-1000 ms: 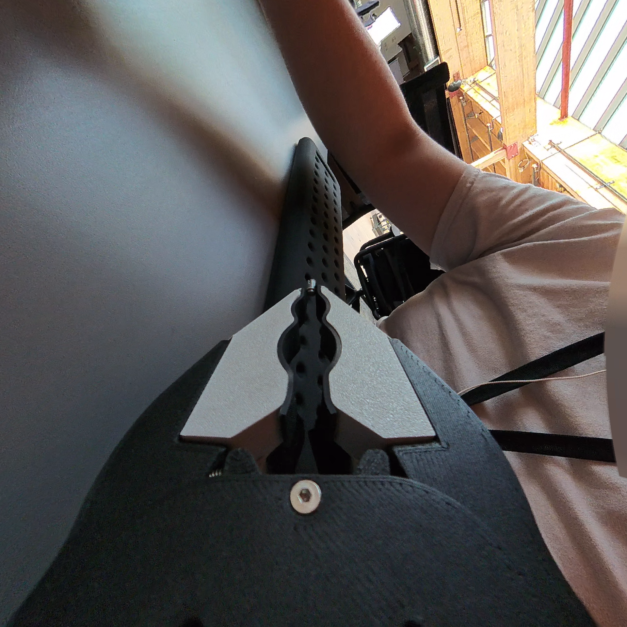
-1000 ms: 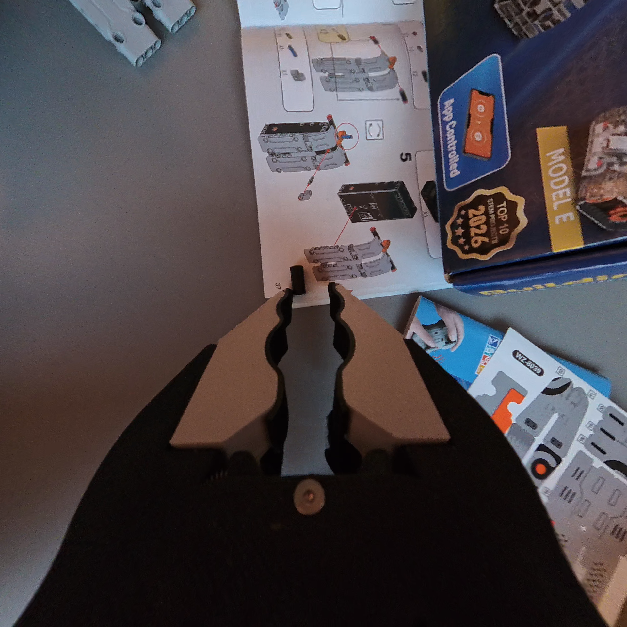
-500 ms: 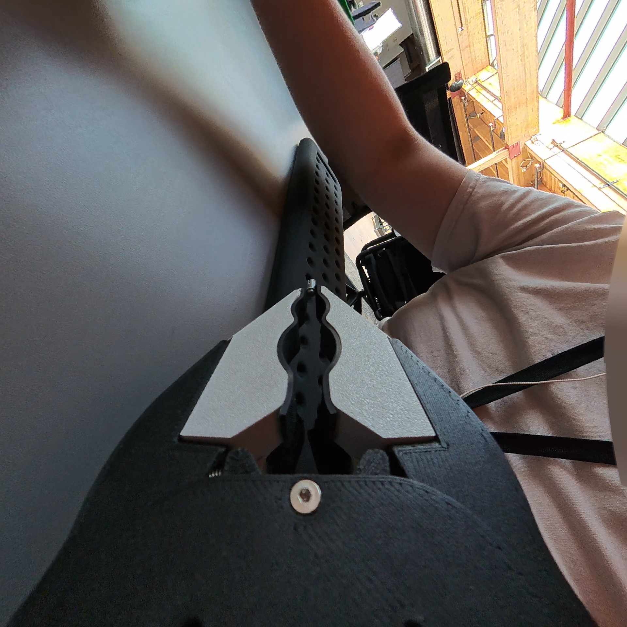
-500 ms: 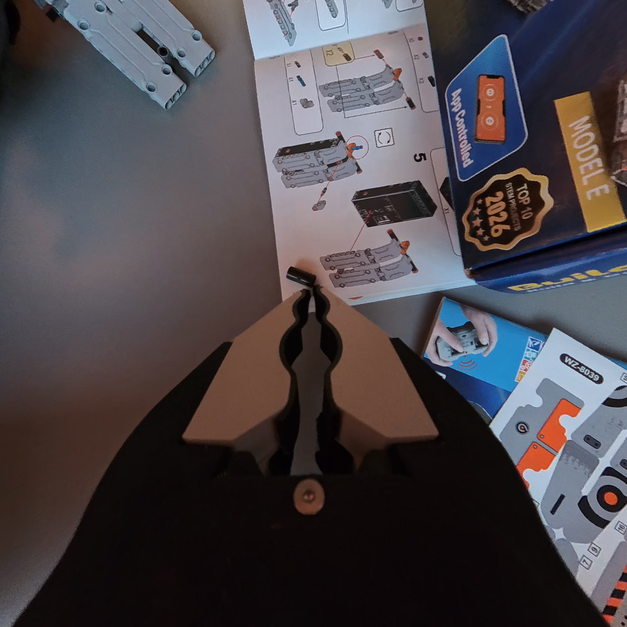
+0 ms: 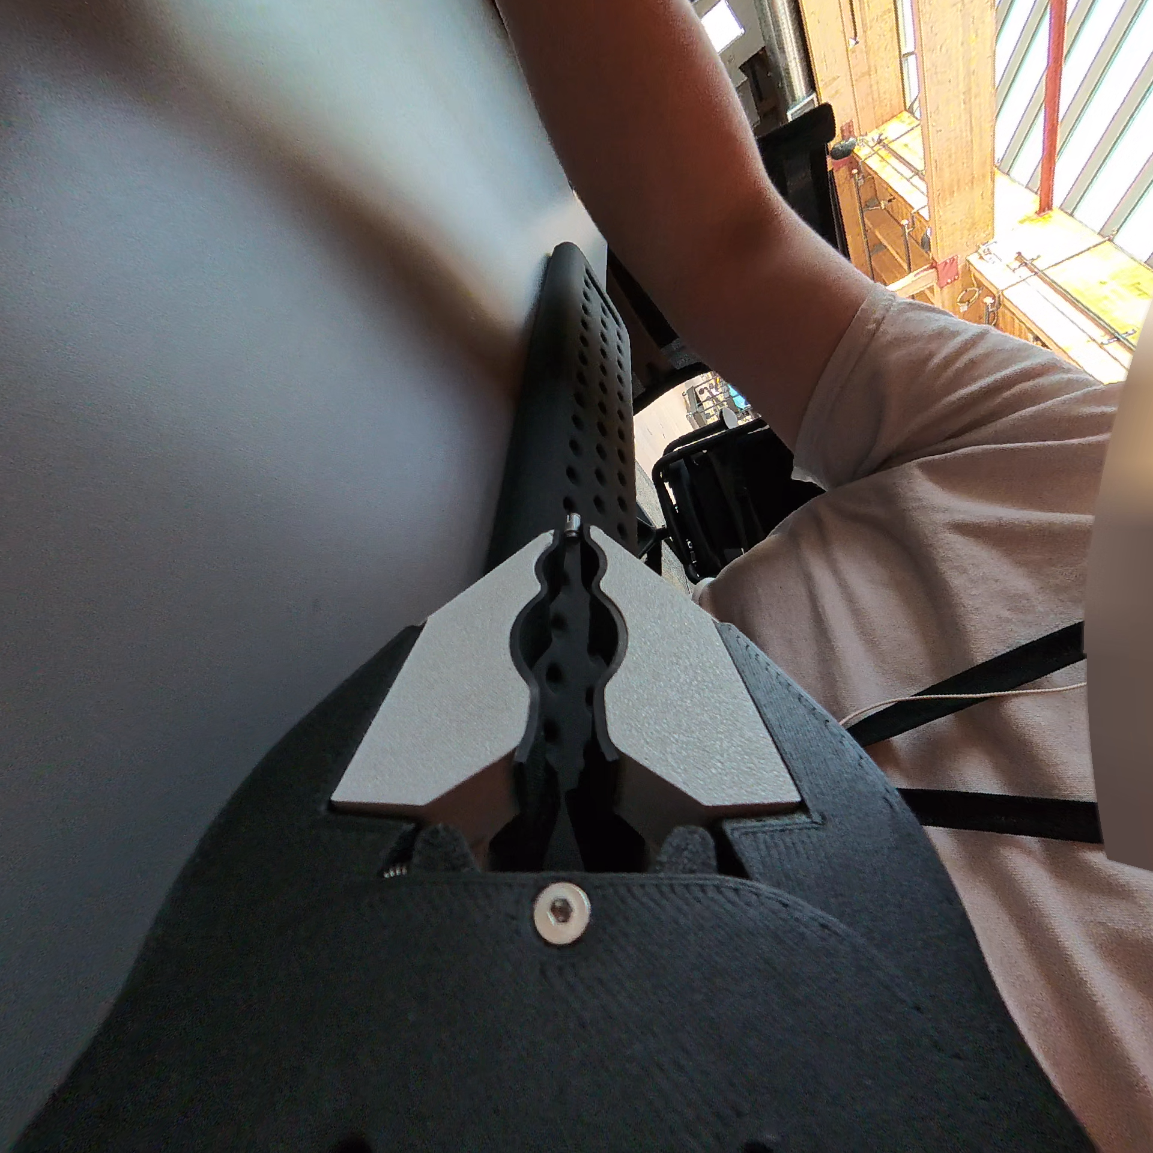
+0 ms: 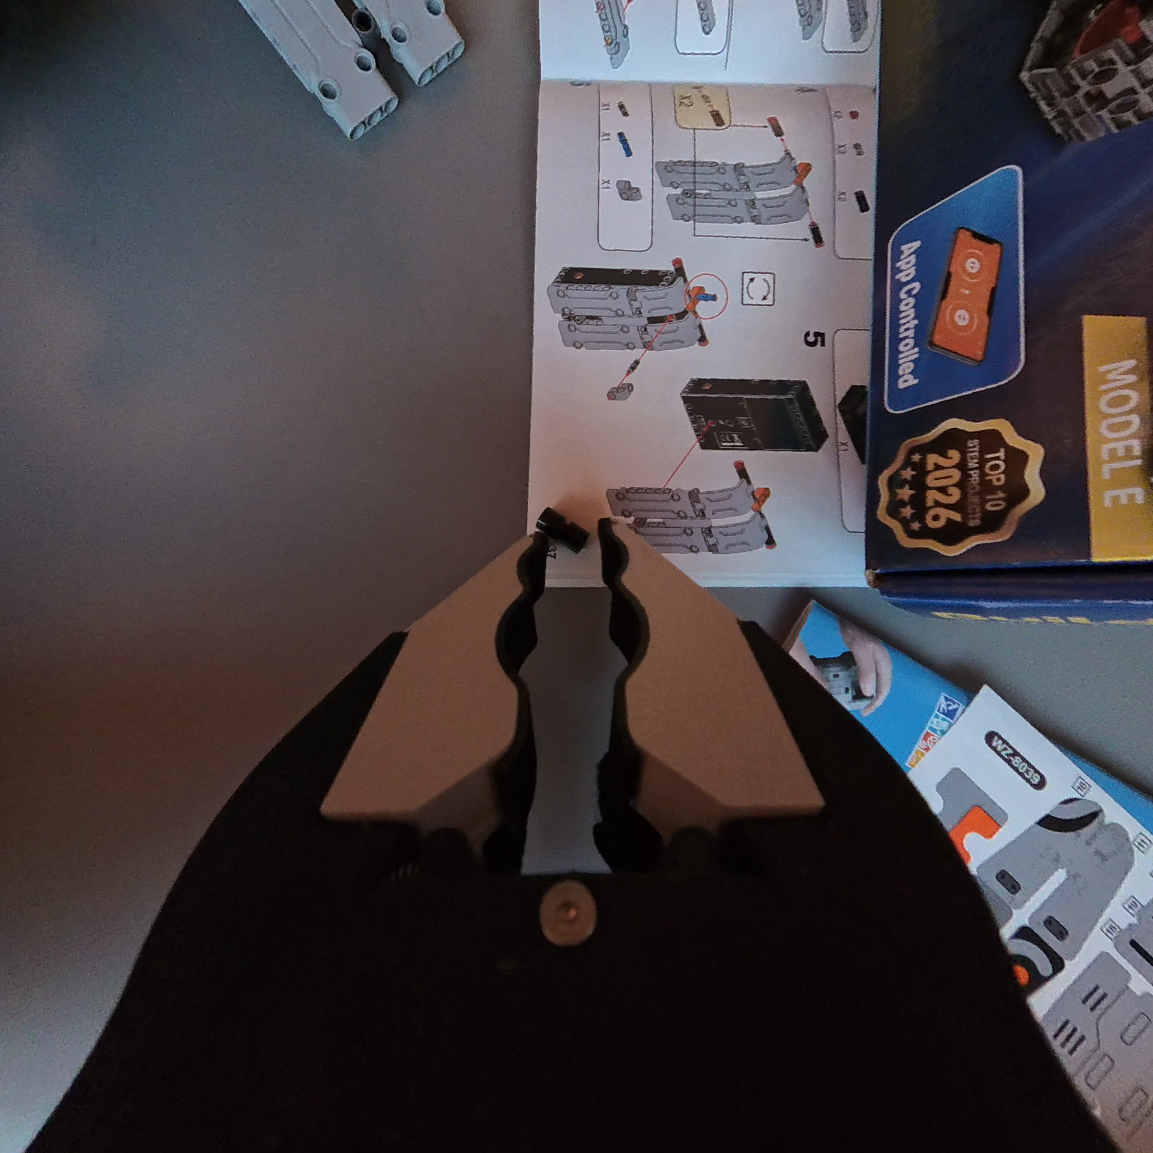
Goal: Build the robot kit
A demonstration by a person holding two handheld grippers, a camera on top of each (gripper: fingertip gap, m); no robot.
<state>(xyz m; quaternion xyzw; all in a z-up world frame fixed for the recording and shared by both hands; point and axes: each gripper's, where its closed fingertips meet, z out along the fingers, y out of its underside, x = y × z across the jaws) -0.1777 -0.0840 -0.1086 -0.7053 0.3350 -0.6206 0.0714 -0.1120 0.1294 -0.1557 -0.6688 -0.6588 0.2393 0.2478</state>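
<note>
My right gripper (image 6: 570,534) is open, low over the grey table (image 6: 249,374). A small black peg (image 6: 563,529) lies on its side between the fingertips, close to the left one. The peg rests on the lower left corner of an open instruction booklet (image 6: 686,312). My left gripper (image 5: 571,531) is shut on a tiny silver pin (image 5: 570,520) that sticks out at the fingertips. It is held up off the table and points toward a black perforated chair back (image 5: 593,405).
A grey beam assembly (image 6: 368,56) lies at the far left. A blue box (image 6: 1011,374) lies over the booklet's right side. A blue leaflet (image 6: 873,686) and a sticker sheet (image 6: 1060,873) lie at the right. A person's arm (image 5: 686,187) and light shirt (image 5: 936,561) fill the left wrist view. My right fingertips sit around 25 centimetres from my left ones.
My right gripper closed half a second ago just short of the peg and has opened again. The peg, upright a second ago, now lies tipped over between the fingertips. The left gripper has barely moved.
</note>
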